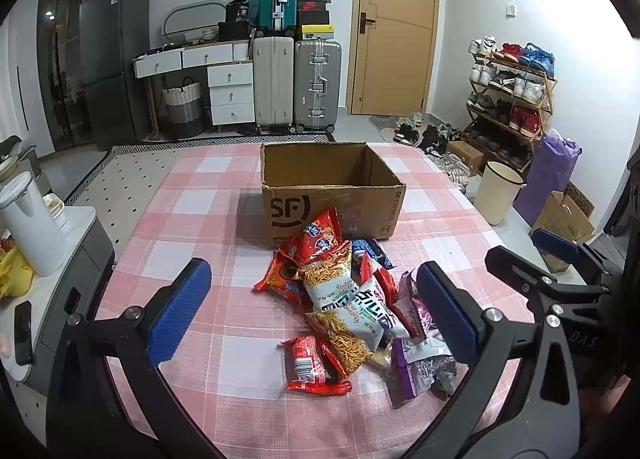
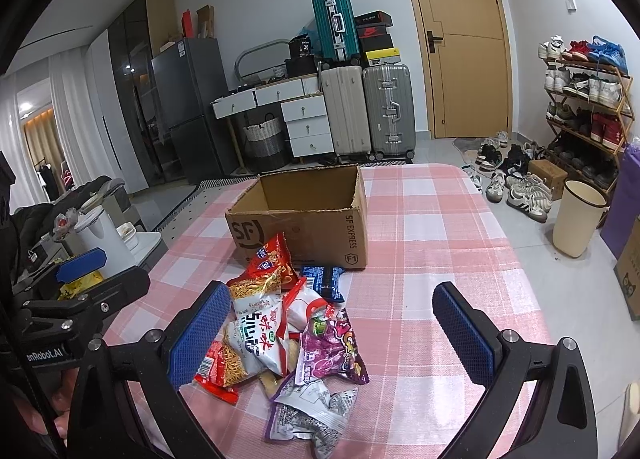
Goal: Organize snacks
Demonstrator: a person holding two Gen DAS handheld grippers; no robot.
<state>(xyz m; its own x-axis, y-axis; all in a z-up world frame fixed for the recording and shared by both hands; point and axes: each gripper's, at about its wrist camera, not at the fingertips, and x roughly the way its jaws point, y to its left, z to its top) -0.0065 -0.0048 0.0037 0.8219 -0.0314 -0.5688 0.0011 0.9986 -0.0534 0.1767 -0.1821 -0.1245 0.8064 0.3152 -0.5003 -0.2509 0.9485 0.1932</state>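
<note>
A pile of snack bags [image 1: 344, 299] lies on the pink checked tablecloth [image 1: 200, 219], red, white, purple and dark blue packs mixed together. An open, empty SF cardboard box [image 1: 332, 195] stands just behind the pile. My left gripper [image 1: 316, 311] is open and empty, held above the near side of the pile. In the right wrist view the same pile [image 2: 288, 331] and box [image 2: 304, 227] show. My right gripper [image 2: 332, 335] is open and empty, with a purple bag [image 2: 332, 347] between its blue pads. The right gripper also shows in the left wrist view [image 1: 532, 255].
A side unit with a white kettle [image 1: 28, 219] stands left of the table. On the floor to the right are a cream bin [image 1: 500, 195], a shoe rack [image 1: 508, 99] and loose shoes. Suitcases [image 1: 296, 83] and a door [image 1: 392, 27] are behind.
</note>
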